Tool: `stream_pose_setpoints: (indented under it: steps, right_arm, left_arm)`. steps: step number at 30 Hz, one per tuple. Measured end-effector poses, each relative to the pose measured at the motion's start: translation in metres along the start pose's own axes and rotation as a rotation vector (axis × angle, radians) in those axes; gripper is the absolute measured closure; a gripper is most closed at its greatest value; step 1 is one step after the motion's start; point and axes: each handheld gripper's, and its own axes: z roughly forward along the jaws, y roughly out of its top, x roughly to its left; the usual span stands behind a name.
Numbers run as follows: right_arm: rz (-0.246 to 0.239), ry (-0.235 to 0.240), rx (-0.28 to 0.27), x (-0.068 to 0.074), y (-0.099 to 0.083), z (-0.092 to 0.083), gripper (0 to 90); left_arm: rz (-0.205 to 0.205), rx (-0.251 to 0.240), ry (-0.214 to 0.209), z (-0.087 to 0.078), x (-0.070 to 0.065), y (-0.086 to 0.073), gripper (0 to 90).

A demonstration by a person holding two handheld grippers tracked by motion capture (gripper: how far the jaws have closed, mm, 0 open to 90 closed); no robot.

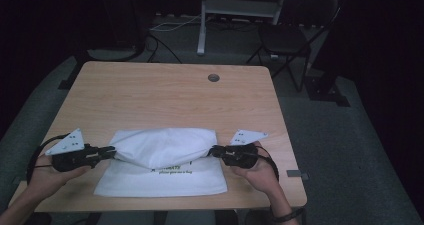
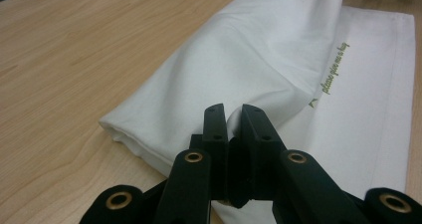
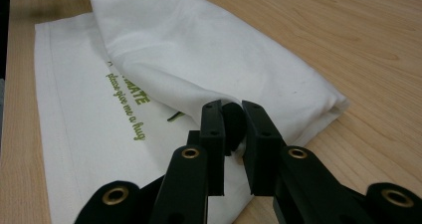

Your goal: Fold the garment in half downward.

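Note:
A white cloth bag [image 1: 162, 160] with green lettering lies on the wooden table [image 1: 165, 92] near its front edge. Its far half is lifted and folded toward me over the printed part. My left gripper [image 1: 111, 151] is shut on the cloth's left corner, and in the left gripper view the fabric [image 2: 259, 59] is pinched between the black jaws of that gripper [image 2: 234, 115]. My right gripper [image 1: 214, 150] is shut on the right corner. The right gripper view shows its jaws [image 3: 232, 112] closed on a fold of the cloth [image 3: 199, 50], with the green print [image 3: 127, 102] beside them.
A round cable hole [image 1: 213, 77] sits near the table's far edge. Beyond the table stand a black folding chair [image 1: 295, 35] and a white frame leg [image 1: 202, 22] with cables on the floor. A small grey tag [image 1: 295, 174] lies at the right front corner.

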Motion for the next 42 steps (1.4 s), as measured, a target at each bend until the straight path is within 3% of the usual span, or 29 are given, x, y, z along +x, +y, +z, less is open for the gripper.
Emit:
stream_pose_setpoints:
  steps: [42]
  right_arm:
    - [-0.014,0.013,-0.005,0.017,-0.009,-0.011,80.9]
  left_arm:
    - [0.018,-0.019,-0.012,-0.013,-0.018,-0.003,81.8]
